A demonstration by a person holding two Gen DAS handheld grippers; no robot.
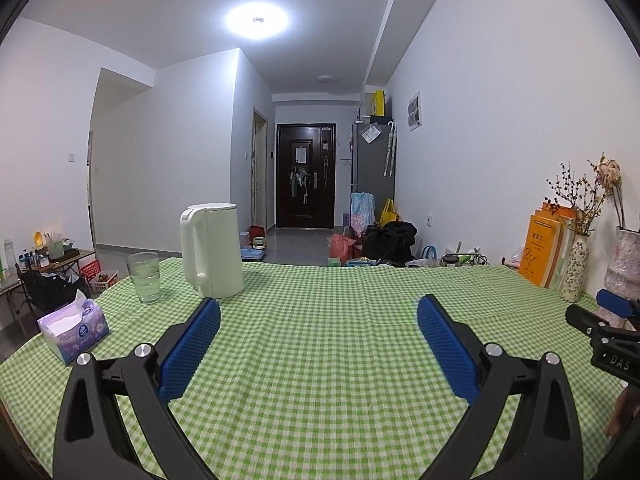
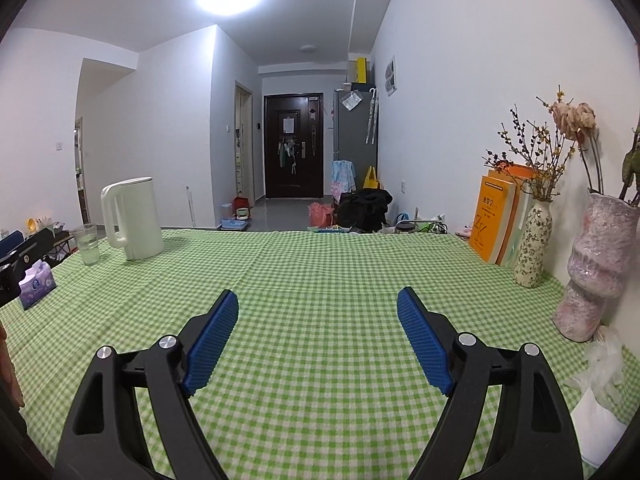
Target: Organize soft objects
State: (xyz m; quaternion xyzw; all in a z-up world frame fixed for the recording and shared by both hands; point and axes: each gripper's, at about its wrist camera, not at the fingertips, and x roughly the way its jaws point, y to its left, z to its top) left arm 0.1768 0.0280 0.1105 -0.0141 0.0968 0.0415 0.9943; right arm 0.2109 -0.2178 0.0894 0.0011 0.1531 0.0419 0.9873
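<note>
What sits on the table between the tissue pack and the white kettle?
A clear glass holding water stands between the tissue pack and the white kettle; the left wrist view shows it best.

The left tongs are built of matte black plastic arms, each with a long teardrop cut-out near its base and two round silver screw heads at the pivots. Each finger ends in a flat blue pad with a fine diamond-grid texture. The right tongs have the same black arms, cut-outs and silver screws, but their blue pads carry fine crosswise ribs. From the left wrist view, white raised letters "DAS" mark the right tongs' black housing.
</note>
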